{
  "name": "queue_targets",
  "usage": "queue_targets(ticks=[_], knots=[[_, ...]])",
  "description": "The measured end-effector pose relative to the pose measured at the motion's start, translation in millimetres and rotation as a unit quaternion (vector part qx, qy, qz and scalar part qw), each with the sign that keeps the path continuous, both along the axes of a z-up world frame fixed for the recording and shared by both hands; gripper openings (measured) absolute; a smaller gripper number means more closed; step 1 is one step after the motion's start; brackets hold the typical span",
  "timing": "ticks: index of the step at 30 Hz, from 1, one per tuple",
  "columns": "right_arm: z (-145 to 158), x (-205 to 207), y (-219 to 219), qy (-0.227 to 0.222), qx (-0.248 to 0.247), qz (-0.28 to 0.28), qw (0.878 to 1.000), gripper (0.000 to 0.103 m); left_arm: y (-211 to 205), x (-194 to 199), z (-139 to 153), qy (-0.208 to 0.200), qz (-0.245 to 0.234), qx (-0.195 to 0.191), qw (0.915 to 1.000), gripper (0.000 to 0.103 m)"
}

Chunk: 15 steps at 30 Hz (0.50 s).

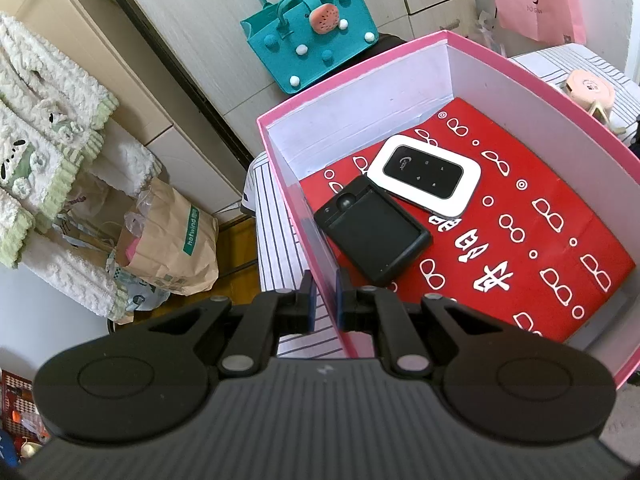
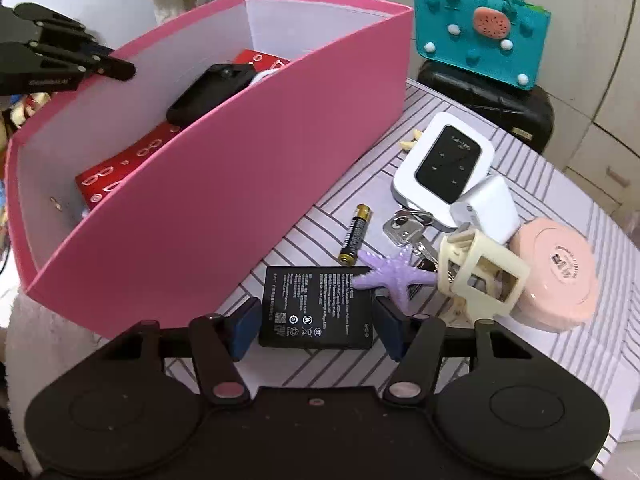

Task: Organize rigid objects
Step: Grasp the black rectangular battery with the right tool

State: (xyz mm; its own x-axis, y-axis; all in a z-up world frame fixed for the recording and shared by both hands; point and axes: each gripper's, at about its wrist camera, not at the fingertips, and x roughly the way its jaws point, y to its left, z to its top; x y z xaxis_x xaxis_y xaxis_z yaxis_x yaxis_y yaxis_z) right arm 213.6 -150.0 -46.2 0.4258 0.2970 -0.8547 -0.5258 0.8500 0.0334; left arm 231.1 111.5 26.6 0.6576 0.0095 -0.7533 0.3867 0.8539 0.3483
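Left gripper (image 1: 325, 300) jaws clamped on pink box (image 1: 532, 80) wall. Right gripper (image 2: 316, 326) jaws wide, straddling flat battery (image 2: 316, 308) on desk (image 2: 520, 360), not gripping; purple starfish (image 2: 394, 276) overlaps battery's corner

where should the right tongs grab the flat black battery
Across its two long edges, from above. The battery lies flat on the striped cloth, and the right tongs already straddle it. Grip its near end, since the purple starfish overlaps the far corner.
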Motion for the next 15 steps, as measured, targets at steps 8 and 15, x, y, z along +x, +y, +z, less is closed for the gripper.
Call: queue_targets(ticks=[8, 15], knots=[[7, 1, -7, 0.013, 0.008, -0.023, 1.000, 0.033, 0, 1, 0, -0.005, 0.005, -0.006, 1.0000, 0.008], [8, -12, 7, 0.025, 0.005, 0.048, 0.999, 0.060, 6, 1, -1, -0.001, 0.007, -0.019, 0.9998, 0.008]])
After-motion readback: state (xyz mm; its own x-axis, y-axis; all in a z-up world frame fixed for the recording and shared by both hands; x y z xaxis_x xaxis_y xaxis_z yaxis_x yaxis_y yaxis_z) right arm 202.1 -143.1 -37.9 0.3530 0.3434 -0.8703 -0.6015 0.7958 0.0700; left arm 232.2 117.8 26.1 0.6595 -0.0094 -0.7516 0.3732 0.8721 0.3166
